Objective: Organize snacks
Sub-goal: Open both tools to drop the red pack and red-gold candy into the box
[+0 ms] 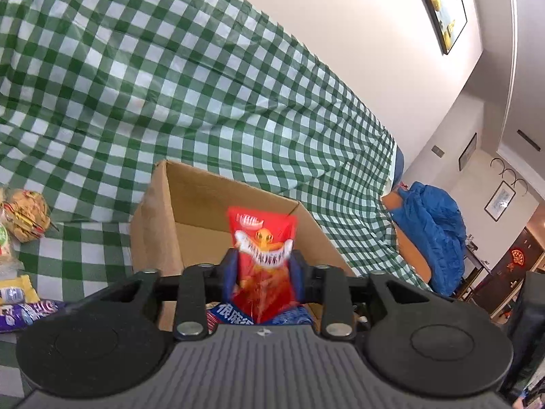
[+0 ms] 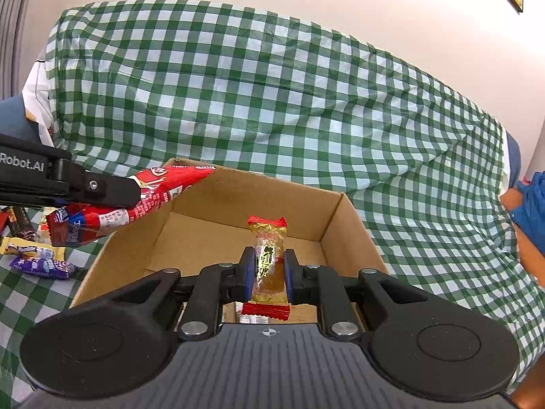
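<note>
Left wrist view: the left gripper (image 1: pixel 262 266) has its jaws closed on a red snack bag (image 1: pixel 262 248), which stands upright between the fingers, over the near edge of the cardboard box (image 1: pixel 170 204). Under the bag, at 6 o'clock, a blue-and-white packet (image 1: pixel 231 317) is partly visible; whether it lies in the box or is also pinched cannot be told. Loose snacks remain on the checked cloth (image 1: pixel 170 85) at 9 o'clock: a bag of biscuits (image 1: pixel 25 214) and a purple packet (image 1: pixel 27 313), both cut off by the frame edge. The gripper body hides most of the box floor.

Right wrist view: the right gripper (image 2: pixel 269 271) has its jaws closed on a small gold-and-red sweet (image 2: pixel 269 266), held upright above the box (image 2: pixel 344 225). The visible floor of the box is bare, apart from a red-and-white wrapper edge (image 2: pixel 252 318) at 6 o'clock, mostly hidden. The left gripper (image 2: pixel 129 192) enters from 9 o'clock and holds the red bag (image 2: pixel 160 194) over the box's left wall. More snacks (image 2: pixel 41 266) lie on the cloth at 8 o'clock.

Judgement: the task is at an early stage; two items are in hand and not released, and several are still outside.
</note>
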Tool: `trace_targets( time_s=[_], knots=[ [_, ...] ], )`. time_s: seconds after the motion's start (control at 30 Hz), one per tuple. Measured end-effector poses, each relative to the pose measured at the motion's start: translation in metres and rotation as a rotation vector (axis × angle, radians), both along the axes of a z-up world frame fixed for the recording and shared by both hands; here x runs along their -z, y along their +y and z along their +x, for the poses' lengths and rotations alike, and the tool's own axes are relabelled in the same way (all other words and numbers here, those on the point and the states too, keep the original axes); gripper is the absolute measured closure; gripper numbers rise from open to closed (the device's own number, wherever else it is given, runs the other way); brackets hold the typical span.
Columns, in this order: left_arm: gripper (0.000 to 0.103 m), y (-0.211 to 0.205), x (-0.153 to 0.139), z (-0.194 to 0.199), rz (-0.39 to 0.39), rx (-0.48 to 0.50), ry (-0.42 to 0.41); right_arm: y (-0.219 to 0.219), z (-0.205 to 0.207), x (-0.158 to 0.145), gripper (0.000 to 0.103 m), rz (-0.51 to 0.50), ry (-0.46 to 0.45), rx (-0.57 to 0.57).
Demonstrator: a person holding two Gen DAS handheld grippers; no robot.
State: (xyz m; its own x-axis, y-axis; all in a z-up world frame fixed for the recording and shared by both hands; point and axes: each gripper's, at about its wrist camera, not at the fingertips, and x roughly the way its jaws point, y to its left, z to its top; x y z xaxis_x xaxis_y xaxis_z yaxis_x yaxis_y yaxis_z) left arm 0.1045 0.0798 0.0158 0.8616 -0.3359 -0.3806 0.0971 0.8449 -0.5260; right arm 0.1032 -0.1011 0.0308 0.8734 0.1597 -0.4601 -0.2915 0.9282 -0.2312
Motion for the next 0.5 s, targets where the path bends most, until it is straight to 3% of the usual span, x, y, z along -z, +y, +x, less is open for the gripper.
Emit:
trace_targets(
  time_s=[0.03,0.1,0.13,0.27,0.4,0.5],
  knots=[
    [0.055,0.001,0.000,0.000,-0.004,-0.003,-0.002,0.001,0.001,0.001,0.079,-0.012,0.001,0.011],
    [0.054,0.002,-0.001,-0.001,0.002,-0.019,-0.005,0.002,0.001,0.001,0.049,-0.021,-0.005,0.030],
    [0.054,0.004,-0.001,-0.001,0.002,-0.027,-0.005,0.002,0.001,0.001,0.046,-0.020,-0.013,0.034],
    [0.057,0.013,-0.002,-0.005,0.015,-0.065,-0.008,0.006,0.001,-0.001,0.045,-0.004,-0.015,0.043],
    [0.071,0.028,-0.007,-0.015,0.074,-0.113,-0.010,0.017,-0.001,-0.003,0.045,0.019,-0.019,0.041],
    [0.076,0.054,-0.010,-0.025,0.085,-0.167,0.001,0.032,-0.005,-0.004,0.045,0.034,-0.024,0.022]
  ],
)
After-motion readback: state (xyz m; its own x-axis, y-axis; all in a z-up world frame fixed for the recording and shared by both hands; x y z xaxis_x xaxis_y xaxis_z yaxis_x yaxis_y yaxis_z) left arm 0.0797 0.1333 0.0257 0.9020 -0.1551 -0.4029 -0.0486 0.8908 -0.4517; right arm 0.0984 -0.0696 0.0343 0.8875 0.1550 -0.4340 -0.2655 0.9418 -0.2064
